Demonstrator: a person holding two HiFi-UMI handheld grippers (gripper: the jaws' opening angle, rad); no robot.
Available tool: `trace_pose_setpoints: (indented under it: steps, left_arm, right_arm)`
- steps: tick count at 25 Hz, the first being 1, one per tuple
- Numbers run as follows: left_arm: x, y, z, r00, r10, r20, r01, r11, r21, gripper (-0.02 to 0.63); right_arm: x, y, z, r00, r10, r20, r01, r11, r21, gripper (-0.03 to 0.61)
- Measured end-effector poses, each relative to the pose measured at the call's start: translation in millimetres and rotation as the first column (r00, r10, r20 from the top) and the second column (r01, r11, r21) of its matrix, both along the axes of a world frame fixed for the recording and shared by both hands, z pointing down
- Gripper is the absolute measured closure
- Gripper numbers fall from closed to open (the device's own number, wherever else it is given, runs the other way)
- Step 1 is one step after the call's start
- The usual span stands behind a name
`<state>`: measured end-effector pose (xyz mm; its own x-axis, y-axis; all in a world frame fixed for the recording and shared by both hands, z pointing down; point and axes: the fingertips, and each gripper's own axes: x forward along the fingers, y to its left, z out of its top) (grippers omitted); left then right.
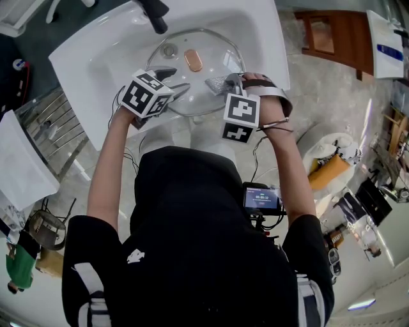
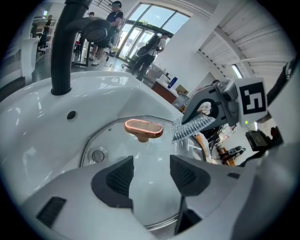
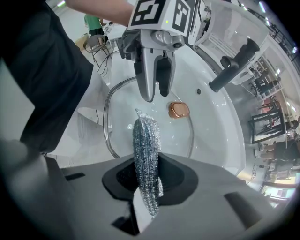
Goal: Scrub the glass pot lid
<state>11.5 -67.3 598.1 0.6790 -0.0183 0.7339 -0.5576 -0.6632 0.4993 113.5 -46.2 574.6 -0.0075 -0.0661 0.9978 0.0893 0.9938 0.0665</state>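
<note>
Glass fills most of the bowl: the round clear glass pot lid (image 1: pixel 192 89) lies knob-up in the white ceramic sink (image 1: pixel 96 51). Its oval copper-coloured knob (image 1: pixel 193 60) has its long axis running from our side toward the black tap (image 1: pixel 153 16).

We hold the left gripper (image 2: pixel 151 161) over the lid's near-left part. Its jaws stand apart with only bare glass showing in the gap, and they clamp nothing.

The right gripper (image 3: pixel 146 164) is closed tight on a flat silver wire-mesh scouring pad (image 3: pixel 145 140). The pad stands on edge between the jaws and sticks out forward over the lid's near-right part, to the right of the knob. We cannot tell whether its tip touches the glass.

The two grippers point toward each other across the lid, close together but apart.

The lid's near rim runs just beside the sink's front wall, and its far rim reaches under the tap's spout. The round metal drain (image 1: pixel 169 50) shows through the glass at the far left. Only a narrow band of white basin shows around the rim, so there is little room to slide the lid.
</note>
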Motion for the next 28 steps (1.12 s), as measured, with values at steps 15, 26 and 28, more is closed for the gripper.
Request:
trace_pose_setpoints:
  steps: [15,26,28]
  left_arm:
    - [-1,1,1,1.0,0.005,-0.001,-0.005,1.0,0.002,0.373]
    - [0,2,-1,1.0,0.011,-0.005,-0.011,1.0,0.005,0.373]
    - [0,2,-2,1.0,0.009,-0.006,-0.009,1.0,0.006,0.373]
  right_arm:
    - [0,-9,5,0.999,0.038,0.026,-0.038,0.999,0.003,0.515]
    - [1,-24,10,0.997,0.066,0.037,-0.066,0.998,0.016,0.515]
    - [2,-28,12,0.997,0.07,0.039,-0.071,0.997,0.021,0.515]
